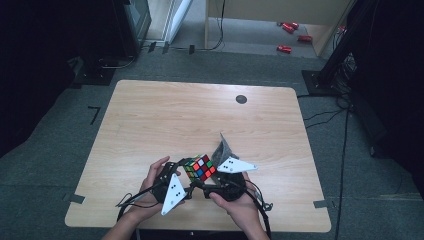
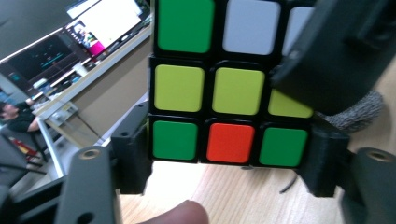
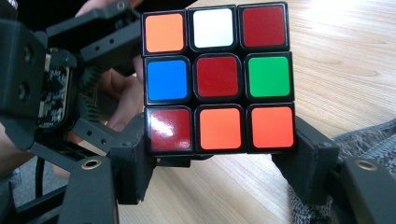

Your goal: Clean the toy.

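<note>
High view: you hold a scrambled, black-framed plastic puzzle cube with coloured stickers above the near edge of the pale wooden table, between your left gripper at its 9 o'clock and your right gripper at its 4 o'clock; a grey knitted cloth lies just beyond it at 1 o'clock. Left gripper view: the left gripper's jaws stand closed on the bottom layer of the cube, one at 8 o'clock and one at 4 o'clock; the face shows green, yellow, white and orange squares, and the other gripper crosses the face at 2 o'clock. Right gripper view: the right gripper likewise pinches the cube's lowest row, below a face of mixed red, orange, white, blue and green. Judged from these mixed faces, the cube is far from solved: the two-handed grip is set, and the layer turns remain.
</note>
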The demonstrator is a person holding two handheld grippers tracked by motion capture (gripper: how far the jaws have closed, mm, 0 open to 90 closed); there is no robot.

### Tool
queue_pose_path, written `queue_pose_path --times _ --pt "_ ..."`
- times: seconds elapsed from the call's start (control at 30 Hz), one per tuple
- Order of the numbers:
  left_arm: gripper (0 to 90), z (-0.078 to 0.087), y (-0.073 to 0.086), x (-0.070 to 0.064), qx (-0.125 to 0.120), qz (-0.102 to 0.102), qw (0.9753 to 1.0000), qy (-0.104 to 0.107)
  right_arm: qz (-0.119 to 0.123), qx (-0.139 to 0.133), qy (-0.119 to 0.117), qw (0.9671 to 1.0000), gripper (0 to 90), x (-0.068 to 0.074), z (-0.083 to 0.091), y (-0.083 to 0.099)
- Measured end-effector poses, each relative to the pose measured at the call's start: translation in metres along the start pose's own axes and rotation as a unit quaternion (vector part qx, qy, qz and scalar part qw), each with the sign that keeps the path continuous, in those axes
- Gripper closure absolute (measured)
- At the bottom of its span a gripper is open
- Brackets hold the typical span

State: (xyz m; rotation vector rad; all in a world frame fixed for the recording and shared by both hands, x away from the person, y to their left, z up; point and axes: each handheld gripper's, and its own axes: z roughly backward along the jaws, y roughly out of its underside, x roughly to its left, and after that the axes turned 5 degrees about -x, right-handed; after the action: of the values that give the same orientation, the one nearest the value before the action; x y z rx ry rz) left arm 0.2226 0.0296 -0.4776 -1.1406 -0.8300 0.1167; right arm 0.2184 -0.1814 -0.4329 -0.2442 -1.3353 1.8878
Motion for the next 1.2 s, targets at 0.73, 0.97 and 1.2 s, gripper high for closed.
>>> queue_pose_path --times 0.73,0.97,1.2 --pt "34.1 0.001 0.02 0.038 0.072 0.185 0.9797 0.026 0.039 -0.041 0.088 0.9945 29.9 -0.038 0.018 0.003" --pt "34.2 0.006 0.023 0.048 0.065 0.227 0.9714 0.022 0.062 0.016 0.11 0.9919 30.1 -0.054 0.002 0.021" --pt "34.2 0.008 0.025 0.053 0.057 0.25 0.9663 0.02 0.048 0.056 0.145 0.9867 31.0 -0.066 -0.012 0.037"
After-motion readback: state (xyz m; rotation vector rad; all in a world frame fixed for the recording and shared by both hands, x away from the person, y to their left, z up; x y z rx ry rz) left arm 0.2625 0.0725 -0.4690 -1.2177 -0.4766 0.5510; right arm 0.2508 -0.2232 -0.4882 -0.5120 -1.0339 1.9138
